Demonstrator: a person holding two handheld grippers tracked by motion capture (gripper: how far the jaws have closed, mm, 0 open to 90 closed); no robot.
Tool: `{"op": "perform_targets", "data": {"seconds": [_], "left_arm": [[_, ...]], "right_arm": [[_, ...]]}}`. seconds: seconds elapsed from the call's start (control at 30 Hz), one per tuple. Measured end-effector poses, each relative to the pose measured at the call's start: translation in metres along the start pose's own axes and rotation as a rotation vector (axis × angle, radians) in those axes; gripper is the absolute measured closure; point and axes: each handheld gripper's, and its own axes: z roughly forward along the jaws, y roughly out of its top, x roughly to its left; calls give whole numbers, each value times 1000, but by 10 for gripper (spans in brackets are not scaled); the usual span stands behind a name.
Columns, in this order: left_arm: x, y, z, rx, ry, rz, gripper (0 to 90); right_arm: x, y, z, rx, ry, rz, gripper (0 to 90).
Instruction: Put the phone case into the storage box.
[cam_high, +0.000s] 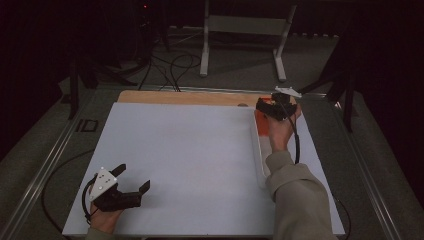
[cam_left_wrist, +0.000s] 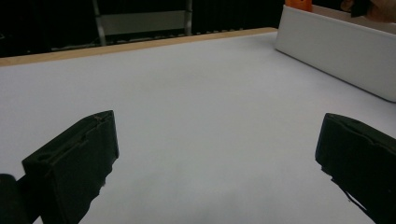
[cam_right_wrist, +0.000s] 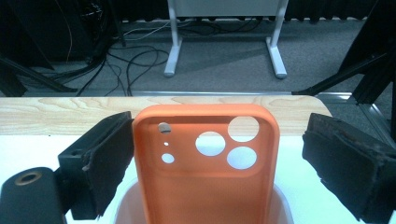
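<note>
An orange phone case (cam_right_wrist: 205, 186) with round camera holes stands upright in a white tray (cam_right_wrist: 286, 212), its top toward the far table edge. My right gripper (cam_right_wrist: 219, 119) is open around it. Its left pad lies close against the case's edge, and its right pad stands clearly apart. From above, the right gripper (cam_high: 268, 106) is at the far right of the table, over the tray's (cam_high: 260, 165) far end, where the case (cam_high: 261, 125) shows orange. My left gripper (cam_high: 133, 176) rests open at the near left with nothing between its jaws, and the left gripper (cam_left_wrist: 217, 126) looks across bare white mat.
A white mat (cam_high: 185, 155) covers the table, with a wooden strip (cam_high: 190, 96) along the far edge. The tray's wall (cam_left_wrist: 336, 51) runs along the mat's right side. Beyond the table are a metal stand (cam_high: 245, 30) and cables (cam_high: 170, 67) on the floor.
</note>
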Motion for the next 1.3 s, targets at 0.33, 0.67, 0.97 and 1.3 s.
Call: {"op": "perform_targets", "data": {"seconds": [0.33, 0.67, 0.97, 1.3], "left_arm": [[0, 0, 0, 3, 0, 2, 3], [-1, 0, 2, 10, 1, 10, 3], [-2, 0, 3, 12, -2, 14, 3], [-3, 0, 4, 13, -2, 14, 3]], "right_arm": [[-3, 0, -5, -9, -2, -2, 90], [-2, -3, -13, 17, 41, -2, 90], [2, -8, -23, 36, 85, -33, 90], [6, -9, -37, 43, 151, -62, 90]]}}
